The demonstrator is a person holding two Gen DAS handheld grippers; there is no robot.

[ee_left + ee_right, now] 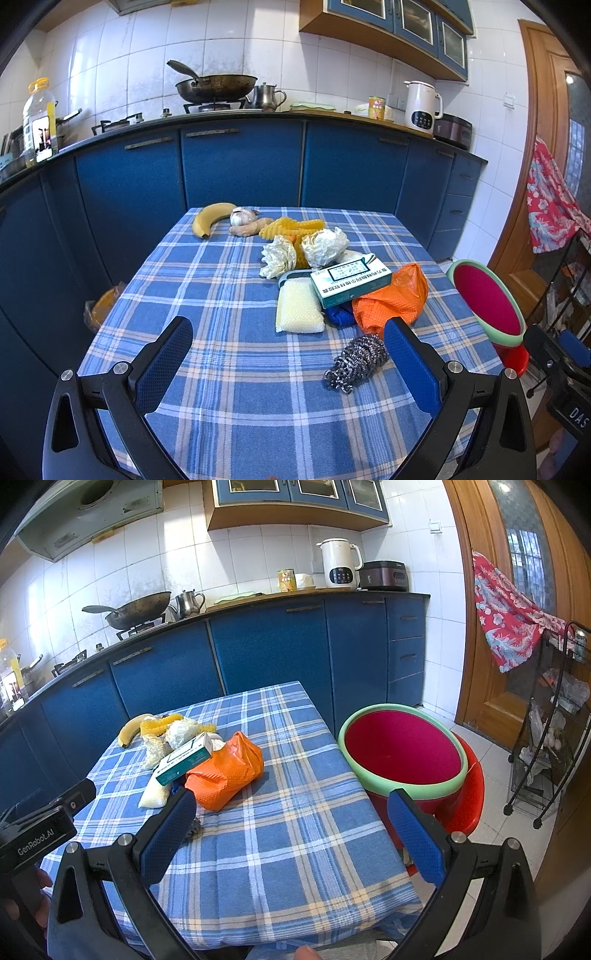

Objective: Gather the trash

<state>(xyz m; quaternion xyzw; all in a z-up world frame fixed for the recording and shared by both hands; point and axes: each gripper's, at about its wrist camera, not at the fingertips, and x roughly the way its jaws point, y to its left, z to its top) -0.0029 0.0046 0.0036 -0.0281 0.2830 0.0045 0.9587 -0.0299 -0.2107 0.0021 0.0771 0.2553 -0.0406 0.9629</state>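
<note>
Two grippers are hovering over the blue plaid tablecloth [229, 295], both with blue pads spread wide and nothing between them.

From the left wrist camera, the left gripper [288, 365] is sitting low over the near part of the cloth. A steel wool scourer [356, 363] is lying just inside its right pad. Beyond that, the clutter is crowding together: a yellow sponge [299, 310], a green-and-white box [351, 282] leaning over an orange plastic bag [391, 299], two crumpled white paper wads [325, 245] and a yellow foam net [291, 225]. Farther back, a banana [210, 218], garlic [242, 216] and ginger are lying near the far edge. A red basin with a green rim [487, 299] is standing off the table's right side.

From the right wrist camera, the right gripper [291, 834] is hanging over the table's right edge, its jaws gaping; the basin [402, 753] is sitting just beyond its right pad, the orange bag [225, 771] just beyond its left. The left gripper's black body [40, 834] is showing at the left edge.
</note>
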